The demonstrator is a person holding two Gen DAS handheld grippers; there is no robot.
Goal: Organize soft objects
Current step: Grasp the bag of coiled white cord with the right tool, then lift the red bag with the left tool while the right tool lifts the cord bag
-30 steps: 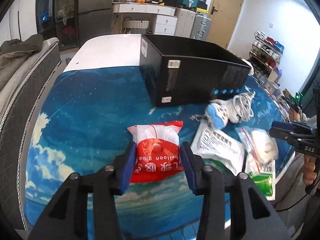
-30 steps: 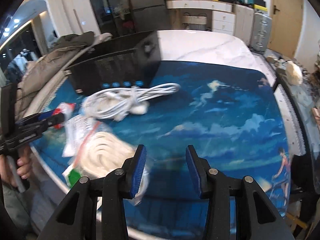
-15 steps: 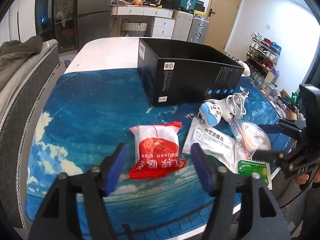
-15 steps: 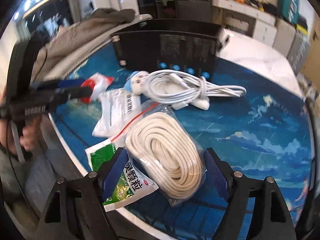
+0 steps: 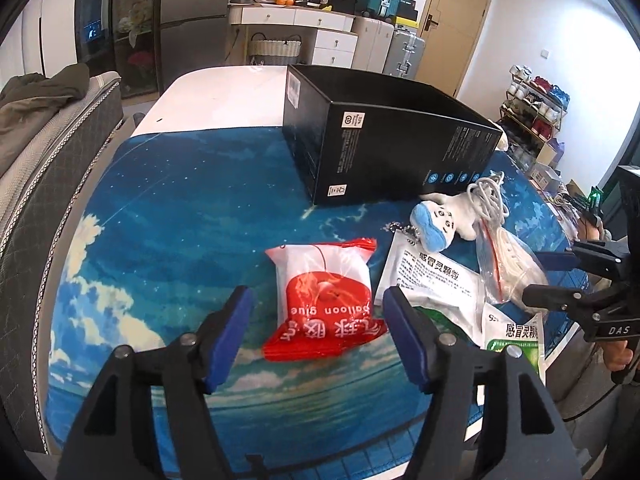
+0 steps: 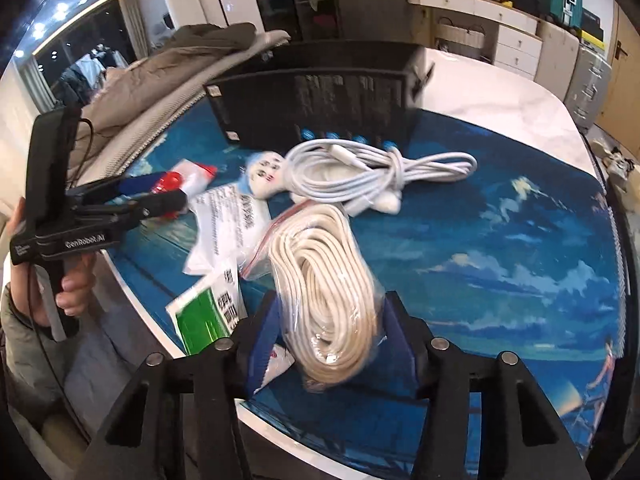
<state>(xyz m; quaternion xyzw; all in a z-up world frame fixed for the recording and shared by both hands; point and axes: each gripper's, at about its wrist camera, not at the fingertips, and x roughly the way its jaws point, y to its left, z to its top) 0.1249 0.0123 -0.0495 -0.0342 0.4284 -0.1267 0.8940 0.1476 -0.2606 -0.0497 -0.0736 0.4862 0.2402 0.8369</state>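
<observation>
Left wrist view: the left gripper (image 5: pixel 318 332) is hovering low over the blue mat (image 5: pixel 180 216), jaws spread wide and holding nothing.
Balloon-glue packet: the red and white packet (image 5: pixel 326 300) is lying flat on the mat between the two open fingers, touching neither.
Black box: the open black box (image 5: pixel 384 148) is standing behind the packet, near the middle of the table; judged to be the container for the soft items.
Plush toy: the small blue and white plush toy (image 5: pixel 440 224) is lying just beside the box, touching the white cable bundle (image 5: pixel 490 200).
Medicine sachets: the white sachet (image 5: pixel 434 284) and the green sachet (image 5: pixel 514 338) are overlapping at the table's near edge.
Right wrist view: the right gripper (image 6: pixel 328 344) is straddling the bagged cord coil (image 6: pixel 328 292), fingers partly closed, with both pads appearing to meet the plastic; whether the grip is firm cannot be told.
Coil position: the bag is sitting at the near table edge, partly on top of the green sachet.
Risk, right side: the slick plastic may be slipping between the pads, and a pinch on the bag alone could let the coil sag or drop off the edge.
Risk, sachets: lifting the coil could be dragging the green sachet off the table.
Risk, left side: closing off-centre could be skewing the thin packet or only crumpling its film.
</observation>
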